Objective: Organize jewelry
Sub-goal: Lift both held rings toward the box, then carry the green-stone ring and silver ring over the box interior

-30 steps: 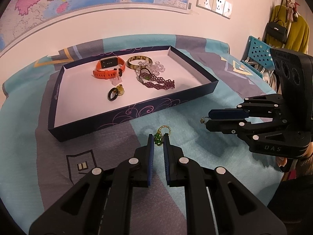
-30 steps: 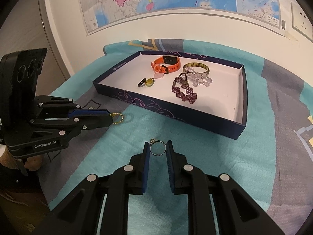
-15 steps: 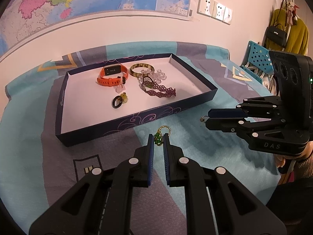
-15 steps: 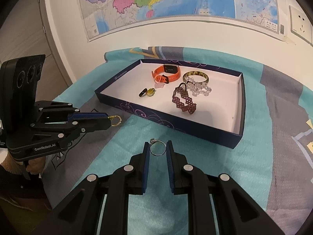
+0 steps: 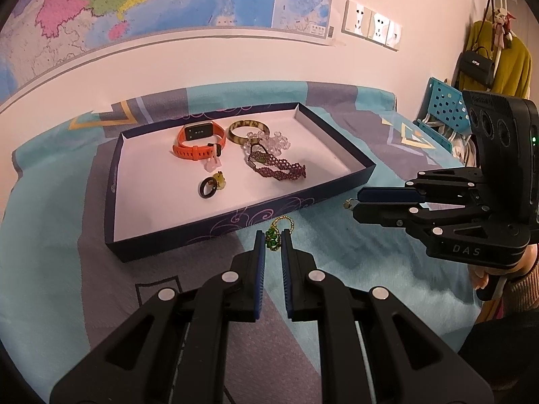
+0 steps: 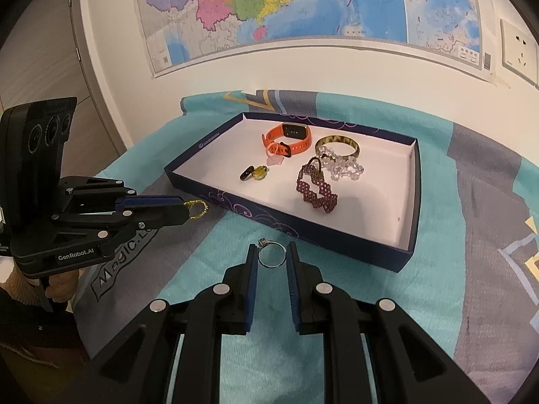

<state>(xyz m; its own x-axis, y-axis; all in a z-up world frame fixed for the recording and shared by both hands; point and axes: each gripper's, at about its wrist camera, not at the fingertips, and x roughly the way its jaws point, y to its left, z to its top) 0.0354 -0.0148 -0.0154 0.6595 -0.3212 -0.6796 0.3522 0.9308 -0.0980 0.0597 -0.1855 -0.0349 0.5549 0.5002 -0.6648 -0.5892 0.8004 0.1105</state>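
Note:
My left gripper is shut on a small green-and-gold beaded ring, held above the cloth just in front of the tray. The ring's gold loop pokes out of the left gripper in the right wrist view. To the right of it, my right gripper is shut on a thin silver ring with a small stone. From the left wrist view, only a speck of that ring shows at the right gripper's tips. The dark blue tray with a white floor lies beyond both.
In the tray lie an orange watch band, a brown bangle, a clear bead bracelet, a maroon beaded bracelet and a black ring beside a yellow-green one. A teal-and-grey cloth covers the table; the wall stands close behind.
Both grips are unchanged. The tray sits slightly lower in both views than a second ago, and more of the wall map shows.

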